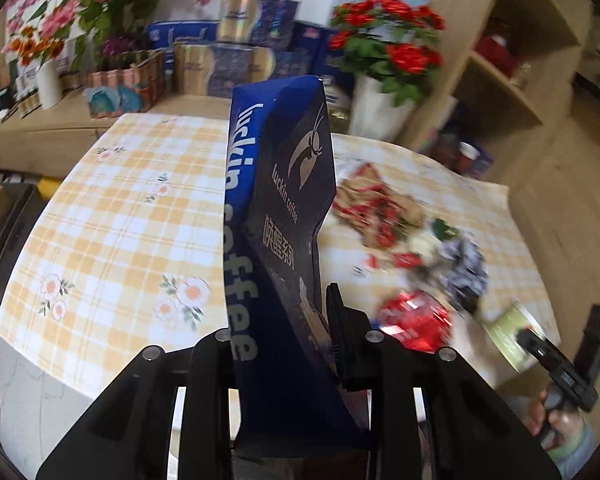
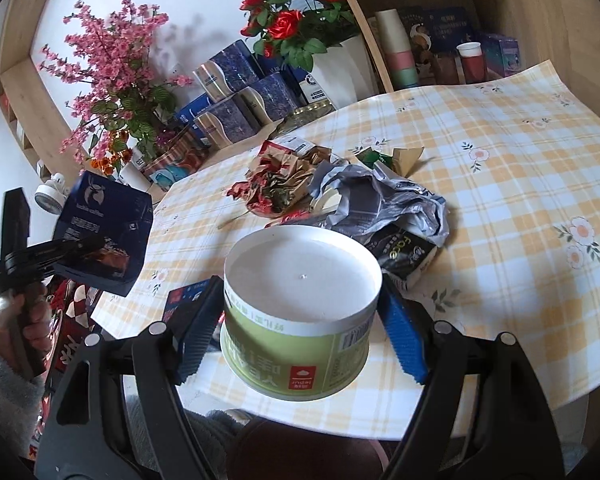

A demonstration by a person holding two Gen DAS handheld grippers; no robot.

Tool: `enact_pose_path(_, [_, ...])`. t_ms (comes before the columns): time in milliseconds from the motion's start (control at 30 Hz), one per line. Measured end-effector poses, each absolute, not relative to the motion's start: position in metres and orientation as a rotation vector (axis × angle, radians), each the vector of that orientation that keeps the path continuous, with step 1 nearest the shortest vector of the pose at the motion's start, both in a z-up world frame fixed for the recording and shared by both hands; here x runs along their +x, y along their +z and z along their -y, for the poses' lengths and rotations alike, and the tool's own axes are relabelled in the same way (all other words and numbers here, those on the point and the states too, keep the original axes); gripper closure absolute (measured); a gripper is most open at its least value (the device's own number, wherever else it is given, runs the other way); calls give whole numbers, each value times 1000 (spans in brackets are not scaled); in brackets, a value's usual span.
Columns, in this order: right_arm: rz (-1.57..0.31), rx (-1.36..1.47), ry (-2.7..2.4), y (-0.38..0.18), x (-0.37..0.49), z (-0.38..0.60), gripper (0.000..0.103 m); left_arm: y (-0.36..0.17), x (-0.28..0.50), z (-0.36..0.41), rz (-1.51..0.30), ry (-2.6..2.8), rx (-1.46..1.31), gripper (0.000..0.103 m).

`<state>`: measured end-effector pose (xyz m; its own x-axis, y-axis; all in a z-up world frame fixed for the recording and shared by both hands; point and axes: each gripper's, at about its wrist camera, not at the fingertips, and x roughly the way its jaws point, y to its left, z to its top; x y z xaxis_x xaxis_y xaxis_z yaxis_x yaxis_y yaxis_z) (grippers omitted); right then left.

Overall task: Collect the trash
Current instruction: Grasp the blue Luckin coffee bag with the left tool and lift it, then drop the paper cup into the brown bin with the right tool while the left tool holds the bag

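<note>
Left gripper (image 1: 284, 344) pinches the blue carton (image 1: 284, 184), long axis running away from the fingers. Right gripper (image 2: 300, 320) clamps the upside-down green tub (image 2: 300, 320), base up.

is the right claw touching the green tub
Touching. The right wrist view shows the green tub upside down between the right claw fingers, the blue pads pressed against its sides, its base raised off the table.

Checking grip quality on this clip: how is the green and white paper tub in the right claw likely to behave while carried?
The paper tub looks empty, so probably light. Its thin wall may flex or dent under the right claw, whose pads sit on opposite sides. The round, smooth wall might twist or slip in that grip.
</note>
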<state>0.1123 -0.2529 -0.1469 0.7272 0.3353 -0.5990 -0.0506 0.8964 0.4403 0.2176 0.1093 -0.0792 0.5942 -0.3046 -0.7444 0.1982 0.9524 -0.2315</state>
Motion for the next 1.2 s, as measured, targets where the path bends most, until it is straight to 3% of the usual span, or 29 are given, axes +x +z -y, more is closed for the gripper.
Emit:
enact_pose_path(333, [-764,374,228,-153,47,235,27,-88,110,-68,-931,-451,-61,77])
enact_pose_path(567, [-964,263,280,-213,17,199,27,-118,54,-58,-988,-486,-74,77])
enact_pose_path(933, [-1319,170,238,-331,26,178,27,-146,24,-66,-1029,-472,-96,77])
enact_pose_path(1200, [-1376,202,226,-345,28,183,24,-169,24,-67,-1074,-461,-116,76])
